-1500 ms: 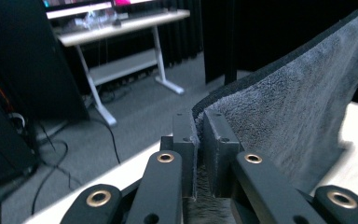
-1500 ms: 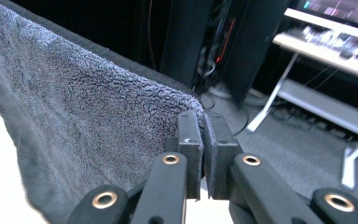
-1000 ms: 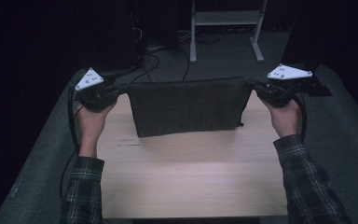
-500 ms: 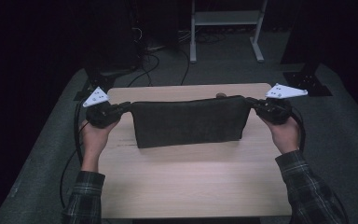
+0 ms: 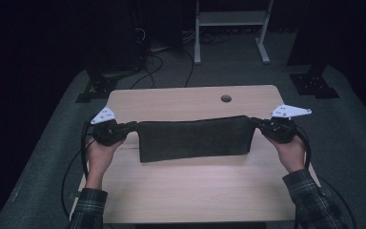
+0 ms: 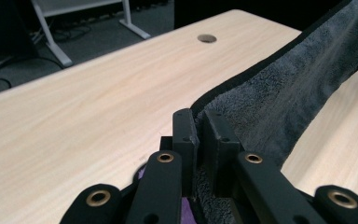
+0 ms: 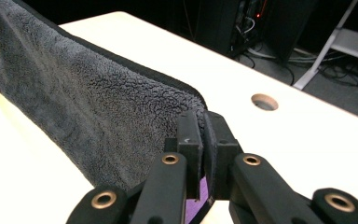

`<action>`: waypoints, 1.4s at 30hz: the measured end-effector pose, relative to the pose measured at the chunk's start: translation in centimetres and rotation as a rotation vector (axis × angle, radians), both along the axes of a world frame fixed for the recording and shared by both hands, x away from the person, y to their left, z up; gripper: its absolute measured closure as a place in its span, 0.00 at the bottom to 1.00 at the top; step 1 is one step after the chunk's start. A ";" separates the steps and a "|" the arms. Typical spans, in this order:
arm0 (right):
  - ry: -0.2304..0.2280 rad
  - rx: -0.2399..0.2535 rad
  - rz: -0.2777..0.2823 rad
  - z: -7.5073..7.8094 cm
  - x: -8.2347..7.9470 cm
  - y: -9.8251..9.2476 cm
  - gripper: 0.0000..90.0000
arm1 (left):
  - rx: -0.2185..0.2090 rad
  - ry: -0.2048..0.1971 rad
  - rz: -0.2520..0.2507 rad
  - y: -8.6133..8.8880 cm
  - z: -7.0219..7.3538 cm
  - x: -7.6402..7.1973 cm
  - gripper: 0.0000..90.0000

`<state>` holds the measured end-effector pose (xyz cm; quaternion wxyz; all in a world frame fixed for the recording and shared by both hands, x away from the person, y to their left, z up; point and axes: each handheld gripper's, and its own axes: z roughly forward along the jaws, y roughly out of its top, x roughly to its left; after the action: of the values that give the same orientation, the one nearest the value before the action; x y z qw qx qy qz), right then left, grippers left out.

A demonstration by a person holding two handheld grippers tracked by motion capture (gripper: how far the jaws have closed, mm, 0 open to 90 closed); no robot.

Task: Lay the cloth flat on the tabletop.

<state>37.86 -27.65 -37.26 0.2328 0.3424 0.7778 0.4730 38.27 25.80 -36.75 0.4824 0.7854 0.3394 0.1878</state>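
Dark grey towel (image 5: 195, 138): stretched taut between the two tongs, above the middle of the pale wooden bench (image 5: 190, 191). Upper edge held nearly level from corner to corner; rest of the cloth hanging down from it as a flat panel. Lower edge at or just above the bench top; contact cannot be told. Fleecy pile on the face, black trim along the upper edge.

Left tongs (image 5: 132, 126): closed tight on the towel's left upper corner. In the left gripper view, cloth pinched between both black pads (image 6: 185, 135), towel (image 6: 279, 98) running away toward the upper right. Carried in the left hand (image 5: 99, 155), at the left edge of the bench.

Right tongs (image 5: 258, 122): closed tight on the right upper corner. In the right gripper view, a thin fold of cloth clamped between the pads (image 7: 189, 135), towel (image 7: 88, 116) running away toward the upper left. Carried in the right hand (image 5: 291, 153), near the right edge of the bench.

Round cable hole (image 5: 226, 98) in the bench top, beyond the towel, toward the far edge. Plaid sleeves (image 5: 88, 207) on both forearms. Metal stand (image 5: 231, 28) and loose cables (image 5: 157, 52) on the floor beyond the bench.
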 end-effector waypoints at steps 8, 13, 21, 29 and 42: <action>0.065 -0.012 0.025 -2.6 -1.4 -0.2 0.95 | 0.021 0.057 -0.013 0.1 -2.0 -1.6 0.93; 0.090 -0.031 0.049 -3.5 -2.5 -0.1 0.95 | 0.017 0.090 -0.023 0.4 -3.0 -2.8 0.93; 0.085 -0.022 0.078 -3.3 -5.3 -0.5 0.95 | -0.018 0.104 -0.062 1.0 -3.0 -5.9 0.93; 0.094 -0.022 0.101 -3.4 -8.4 -1.1 0.95 | -0.033 0.130 -0.100 1.1 -3.4 -9.5 0.93; 0.224 -0.095 0.139 -6.6 -11.9 -1.3 0.94 | 0.013 0.271 -0.145 0.4 -7.1 -12.4 0.93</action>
<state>26.01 -28.97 -43.90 0.1271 0.3268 0.8423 0.4093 25.87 26.23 -43.81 0.4393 0.8292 0.3425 0.0468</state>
